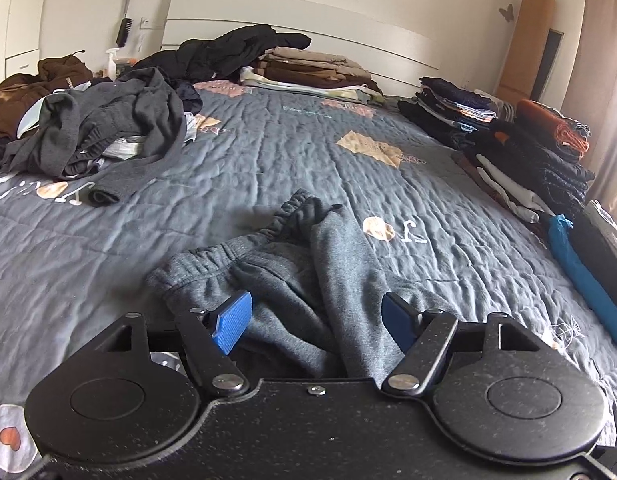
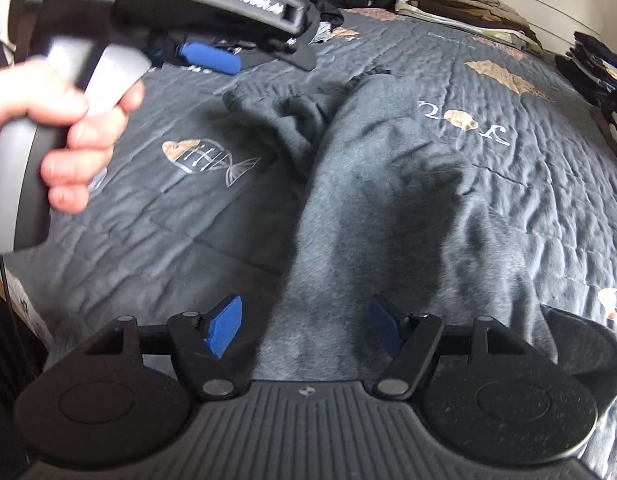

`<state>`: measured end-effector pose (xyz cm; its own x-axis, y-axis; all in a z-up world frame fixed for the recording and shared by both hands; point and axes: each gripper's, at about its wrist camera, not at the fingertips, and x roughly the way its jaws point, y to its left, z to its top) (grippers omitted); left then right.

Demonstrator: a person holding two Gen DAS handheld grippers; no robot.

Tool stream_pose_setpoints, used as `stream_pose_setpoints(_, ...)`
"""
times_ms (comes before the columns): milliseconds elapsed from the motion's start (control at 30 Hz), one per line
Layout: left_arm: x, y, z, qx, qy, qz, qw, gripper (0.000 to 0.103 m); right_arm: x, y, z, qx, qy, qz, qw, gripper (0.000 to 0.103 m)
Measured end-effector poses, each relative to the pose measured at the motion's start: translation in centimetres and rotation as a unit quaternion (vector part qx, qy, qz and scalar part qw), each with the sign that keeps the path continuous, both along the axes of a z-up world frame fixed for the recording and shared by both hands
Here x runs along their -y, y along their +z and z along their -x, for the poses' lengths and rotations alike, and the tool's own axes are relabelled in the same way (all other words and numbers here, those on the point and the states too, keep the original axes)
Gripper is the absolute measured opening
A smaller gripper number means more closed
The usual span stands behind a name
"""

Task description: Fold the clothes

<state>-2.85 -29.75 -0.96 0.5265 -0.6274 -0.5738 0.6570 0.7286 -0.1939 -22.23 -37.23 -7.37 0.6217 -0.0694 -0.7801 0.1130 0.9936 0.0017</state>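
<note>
A pair of grey sweatpants lies rumpled on the dark grey quilt, its elastic waistband toward the left and one leg folded across it. My left gripper is open just over the pants, its blue pads apart and off the cloth. In the right wrist view the same sweatpants stretch away from my right gripper, which hangs open above the fabric with nothing pinched. A hand holds the left gripper's grey handle at the upper left, one blue pad showing.
A heap of unfolded dark clothes and a brown hoodie lie at the far left. Folded stacks stand by the headboard and along the right edge, with a blue garment nearer.
</note>
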Motion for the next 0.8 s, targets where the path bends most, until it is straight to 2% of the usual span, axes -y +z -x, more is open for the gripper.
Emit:
stream_pose_setpoints(100, -0.6, -0.1, -0.1, -0.002, 0.007, -0.006, 1.0000, 0.071, -1.3, -1.2, -0.2, -0.015, 0.002, 0.041, 0.999, 0.070)
stream_pose_setpoints(267, -1.6, -0.2, -0.3, -0.002, 0.012, -0.009, 0.9999, 0.074, -2.2, -2.6, -0.1, -0.023, 0.010, 0.079, 0.997, 0.069)
stream_pose_setpoints(333, -1.8, -0.3, -0.5, -0.005, 0.014, -0.011, 0.9998, 0.074, -2.2, -2.6, 0.3, -0.016, 0.009, 0.083, 0.996, 0.058)
stream_pose_setpoints(400, -2.0, -0.4, -0.7, -0.009, 0.013, -0.006, 0.9999, 0.074, -1.8, -2.3, 0.4, -0.018, 0.004, 0.078, 0.997, 0.018)
stream_pose_setpoints(467, -2.1, -0.5, -0.7, -0.011, 0.012, -0.002, 0.9999, 0.074, -1.0, -1.3, 0.8, -0.008, -0.004, 0.067, 0.998, 0.007)
stream_pose_setpoints(600, -2.1, -0.4, -0.6, -0.010, 0.008, 0.001, 0.9999, 0.074, 0.6, 0.8, 1.5, 0.012, -0.023, 0.046, 0.999, 0.004)
stream_pose_setpoints(800, -2.5, 0.0, -0.4, -0.007, 0.005, 0.011, 0.9999, 0.074, 4.7, 6.5, 3.2, 0.048, -0.047, 0.056, 0.996, 0.004)
